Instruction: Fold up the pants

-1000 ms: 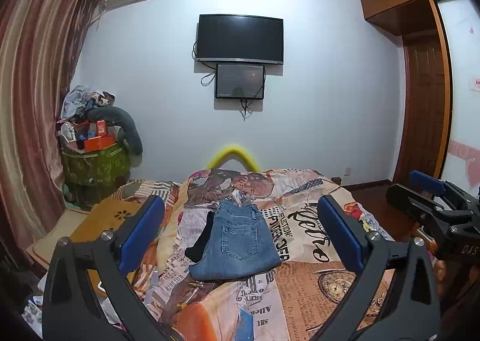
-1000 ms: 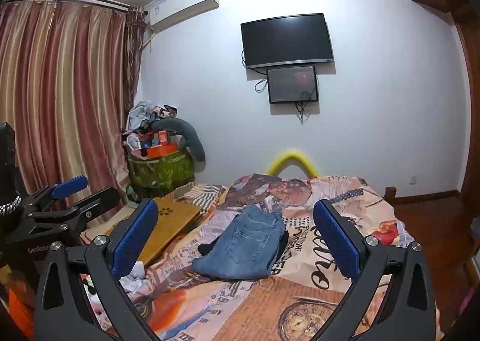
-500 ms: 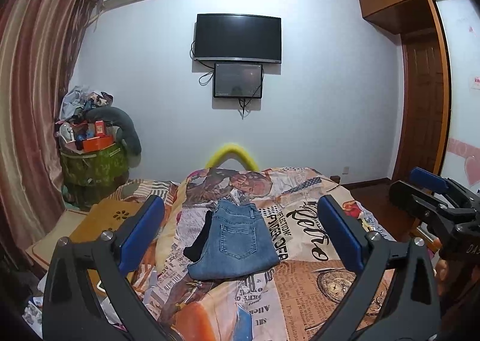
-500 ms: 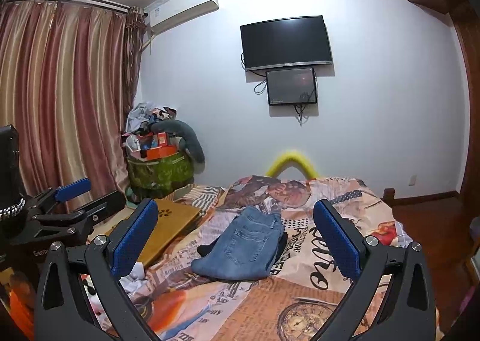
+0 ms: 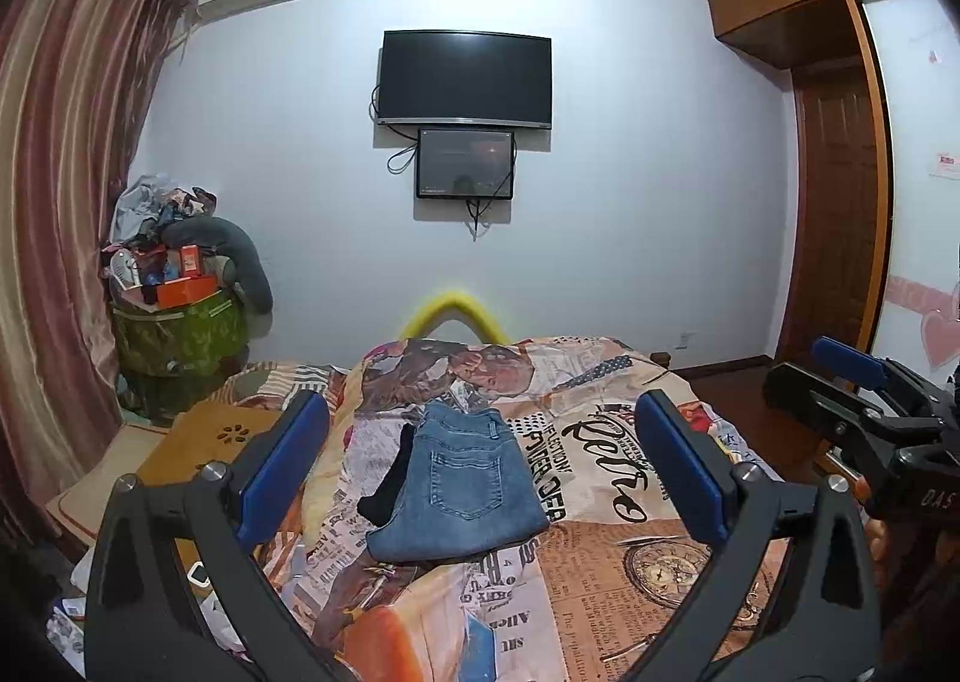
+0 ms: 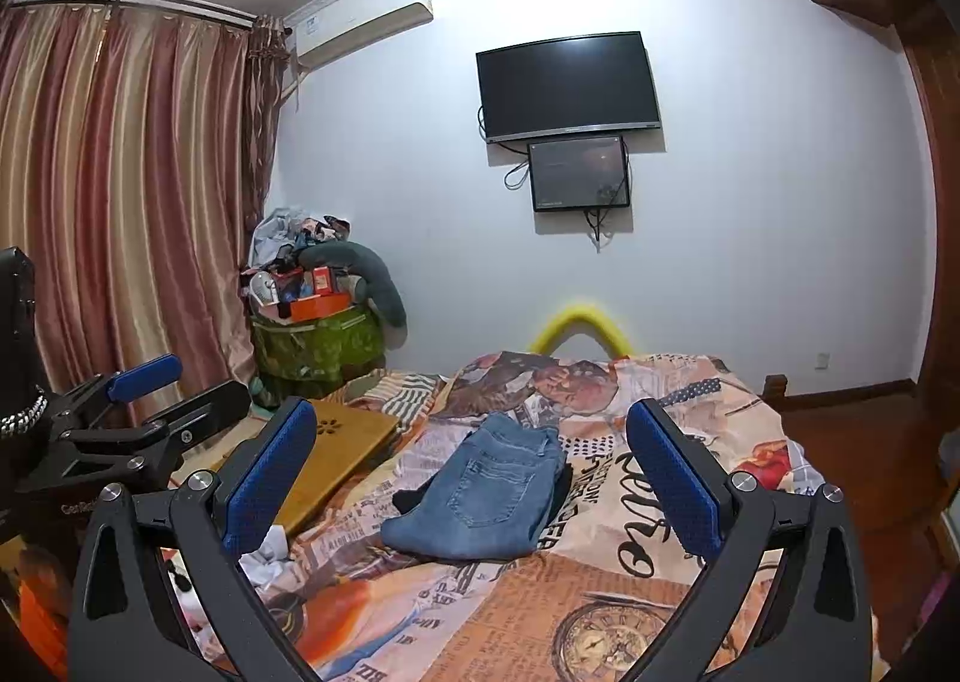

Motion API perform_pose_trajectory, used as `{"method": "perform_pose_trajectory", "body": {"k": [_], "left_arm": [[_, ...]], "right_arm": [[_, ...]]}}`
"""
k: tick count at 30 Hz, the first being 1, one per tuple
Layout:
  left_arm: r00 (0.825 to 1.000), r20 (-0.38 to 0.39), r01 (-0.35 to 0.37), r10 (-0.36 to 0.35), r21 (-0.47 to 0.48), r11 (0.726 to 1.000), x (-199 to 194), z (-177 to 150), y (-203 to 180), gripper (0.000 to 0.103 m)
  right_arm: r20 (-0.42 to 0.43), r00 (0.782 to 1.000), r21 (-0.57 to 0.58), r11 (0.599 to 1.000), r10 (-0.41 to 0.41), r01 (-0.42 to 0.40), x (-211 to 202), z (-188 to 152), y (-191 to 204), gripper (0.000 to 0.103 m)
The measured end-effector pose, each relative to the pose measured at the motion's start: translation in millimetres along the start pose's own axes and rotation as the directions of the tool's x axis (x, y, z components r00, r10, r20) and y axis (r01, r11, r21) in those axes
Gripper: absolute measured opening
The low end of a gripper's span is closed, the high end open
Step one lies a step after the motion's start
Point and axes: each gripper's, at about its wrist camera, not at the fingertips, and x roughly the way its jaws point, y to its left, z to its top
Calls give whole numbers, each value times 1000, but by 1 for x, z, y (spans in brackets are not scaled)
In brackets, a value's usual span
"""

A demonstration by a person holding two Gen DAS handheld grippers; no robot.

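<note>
Blue jeans (image 5: 465, 487) lie folded into a compact rectangle on the bed's printed quilt (image 5: 630, 538), back pocket up, with a black garment (image 5: 387, 487) poking out on their left side. In the right wrist view the same jeans (image 6: 486, 496) lie mid-bed. My left gripper (image 5: 480, 472) hovers well above and short of them, open and holding nothing. My right gripper (image 6: 471, 475) is likewise open and raised, with nothing between its blue pads. Each gripper shows at the edge of the other's view.
A wooden lap desk (image 6: 336, 454) lies on the bed's left part. A green bin heaped with clutter (image 6: 315, 316) stands by the curtain (image 6: 120, 202). A TV (image 5: 465, 78) hangs on the far wall, and a wooden door (image 5: 837, 214) is on the right.
Both views have drifted slightly; the jeans stay put and both grippers stay open.
</note>
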Motion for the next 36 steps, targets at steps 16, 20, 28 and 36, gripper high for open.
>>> {"method": "perform_pose_trajectory", "body": {"k": [16,20,28,36], "left_arm": [[999,-34,24,-25,-22,999,8,-3,5,103],[999,-34,23,-24,-16,1000,9,-3,3,103],[999,-33,17,-18,-13,1000,10,-5,1,103],[999,-36,10,-11,-23,1000,12,-6,2,103]], "right_arm": [[-7,1000,14,1000,-16,16,1,-1,0,103],[-10,1000,17,1000,-16,16,1,-2,1,103],[-15,1000,20,1000,-16,16,2,-3,1,103],[-22,1000,17,1000,-12,13,4,-5,1,103]]}}
